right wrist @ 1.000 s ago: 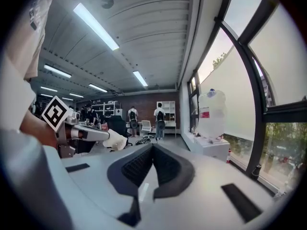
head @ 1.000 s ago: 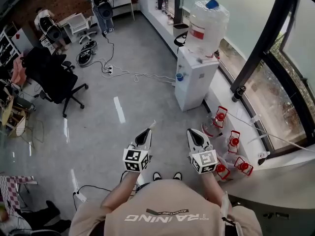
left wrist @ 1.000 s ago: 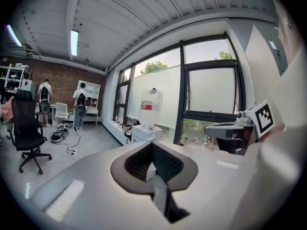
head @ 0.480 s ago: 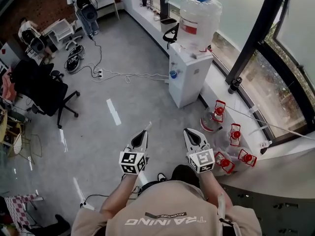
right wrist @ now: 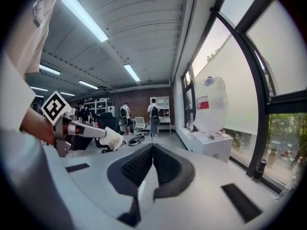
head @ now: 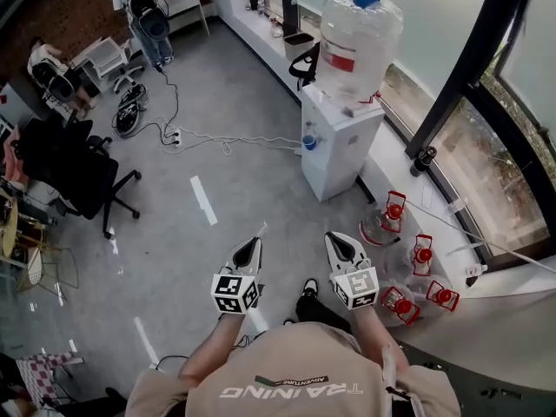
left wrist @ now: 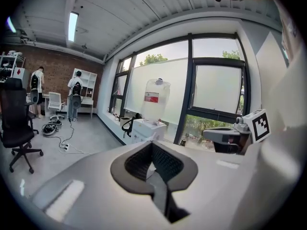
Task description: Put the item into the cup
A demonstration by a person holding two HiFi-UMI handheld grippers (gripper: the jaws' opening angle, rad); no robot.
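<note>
On an open office floor (head: 217, 155), beside a tall window (head: 486, 129), the task is judged not yet begun: neither cup nor item can be found in any view. A water dispenser (head: 343, 146) is seen ahead against the window sill, an office chair (head: 69, 163) well apart on the left, spare bottles (head: 417, 268) clustered near the right foot, and cables (head: 217, 137) trailed across the floor. The left gripper (head: 252, 246) and right gripper (head: 339, 243) are held side by side before the body, the fingers (left wrist: 136, 163) of each pressed together on nothing. The cup and item must first be located, it is judged; the cables could be tripped over on the way.
</note>
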